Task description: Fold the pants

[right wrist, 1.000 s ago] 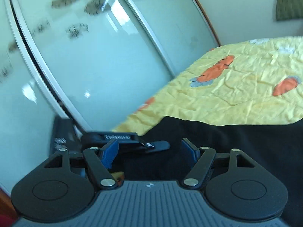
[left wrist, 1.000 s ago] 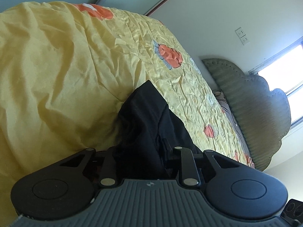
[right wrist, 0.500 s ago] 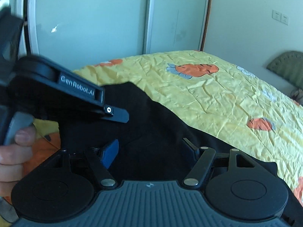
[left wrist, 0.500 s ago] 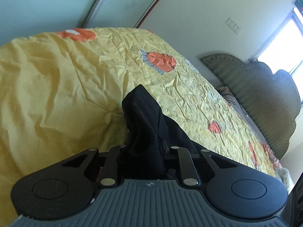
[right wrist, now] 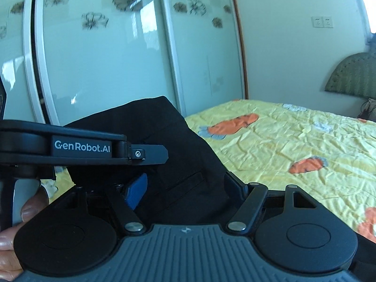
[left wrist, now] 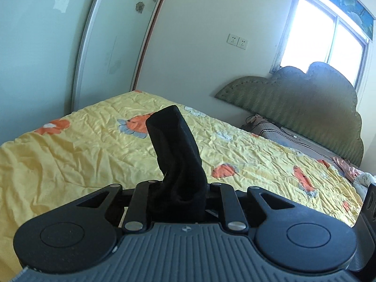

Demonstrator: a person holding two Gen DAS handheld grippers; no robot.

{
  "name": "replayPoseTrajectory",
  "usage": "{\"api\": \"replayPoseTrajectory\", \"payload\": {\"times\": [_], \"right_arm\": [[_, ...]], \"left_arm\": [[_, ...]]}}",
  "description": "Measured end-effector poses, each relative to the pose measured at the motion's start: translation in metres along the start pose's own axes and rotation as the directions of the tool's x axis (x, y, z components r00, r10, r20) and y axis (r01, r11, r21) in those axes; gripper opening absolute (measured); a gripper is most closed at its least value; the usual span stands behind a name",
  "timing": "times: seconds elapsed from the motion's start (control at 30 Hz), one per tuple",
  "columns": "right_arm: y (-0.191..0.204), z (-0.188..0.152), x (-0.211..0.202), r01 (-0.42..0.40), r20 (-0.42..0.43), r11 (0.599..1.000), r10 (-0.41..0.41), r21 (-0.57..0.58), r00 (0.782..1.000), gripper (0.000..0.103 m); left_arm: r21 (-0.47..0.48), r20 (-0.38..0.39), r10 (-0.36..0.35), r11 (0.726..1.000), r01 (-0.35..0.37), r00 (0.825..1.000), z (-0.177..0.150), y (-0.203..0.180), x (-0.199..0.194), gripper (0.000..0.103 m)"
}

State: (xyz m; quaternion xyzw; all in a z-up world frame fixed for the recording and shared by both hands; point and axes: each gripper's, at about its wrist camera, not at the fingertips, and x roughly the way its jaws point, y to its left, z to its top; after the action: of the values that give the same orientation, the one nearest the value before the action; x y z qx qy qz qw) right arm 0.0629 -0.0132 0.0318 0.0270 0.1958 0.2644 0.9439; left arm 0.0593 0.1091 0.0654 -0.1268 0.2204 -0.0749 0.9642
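Now, left wrist view: wardrobe door [left wrist: 47,54] at far left, wall with twin sockets [left wrist: 237,41] past it, window [left wrist: 329,40] at upper right. Bed [left wrist: 70,155] fills the middle, yellow quilt with orange carrot prints, creased. Green headboard [left wrist: 305,108] stands at the right under the window; some cables and cloth lie at its foot, too small to identify.

Left gripper [left wrist: 178,192]: jaws drawn close, clamped on a bunched fold of the black pants [left wrist: 176,150]. Jaws have just been closing, with the cloth between them. The fold stands up from the jaws as a narrow, slightly twisted column, lifted clear of the quilt, top edge tilted left.

Right wrist view: a hand [right wrist: 14,232] at the lower left edge holds the left gripper's [right wrist: 150,155] handle; that body crosses the left side roughly level, white lettering on its side, tip over the pants [right wrist: 178,155]. Behind, sliding glass wardrobe doors [right wrist: 117,54] with flower decals. Right of them the wall, sockets [right wrist: 322,21], a corner of headboard [right wrist: 352,77], bed [right wrist: 293,141] below.

Right gripper [right wrist: 185,185]: jaws stand wide, blue pad [right wrist: 136,190] visible on the left finger. A broad panel of pants passes between the fingers, a pocket seam showing. Cannot tell whether the pads press on the cloth.

Pants hang raised between the two grippers, above the near edge of the bed.
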Motion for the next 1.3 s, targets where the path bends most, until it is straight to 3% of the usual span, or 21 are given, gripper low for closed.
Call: {"api": "replayPoseTrajectory", "payload": {"times": [0.23,0.67,1.3], "right_arm": [[-0.033,-0.005,-0.057,0.031,0.09,0.995,-0.04,0.095,0.995,0.072],[-0.095,-0.036,-0.128,0.076,0.175,0.967,-0.121,0.245,0.977,0.072],[-0.147,-0.083,-0.203,0.222,0.179,0.907,-0.3,0.357,0.937,0.072]], "left_arm": [[0.11,0.046,-0.043,0.993,0.037,0.998,-0.01,-0.072,-0.014,0.02],[0.239,0.034,-0.124,0.965,0.112,0.992,-0.048,-0.163,-0.014,0.02],[0.378,-0.057,-0.268,0.886,0.269,0.962,-0.107,-0.257,-0.003,0.02]]}}
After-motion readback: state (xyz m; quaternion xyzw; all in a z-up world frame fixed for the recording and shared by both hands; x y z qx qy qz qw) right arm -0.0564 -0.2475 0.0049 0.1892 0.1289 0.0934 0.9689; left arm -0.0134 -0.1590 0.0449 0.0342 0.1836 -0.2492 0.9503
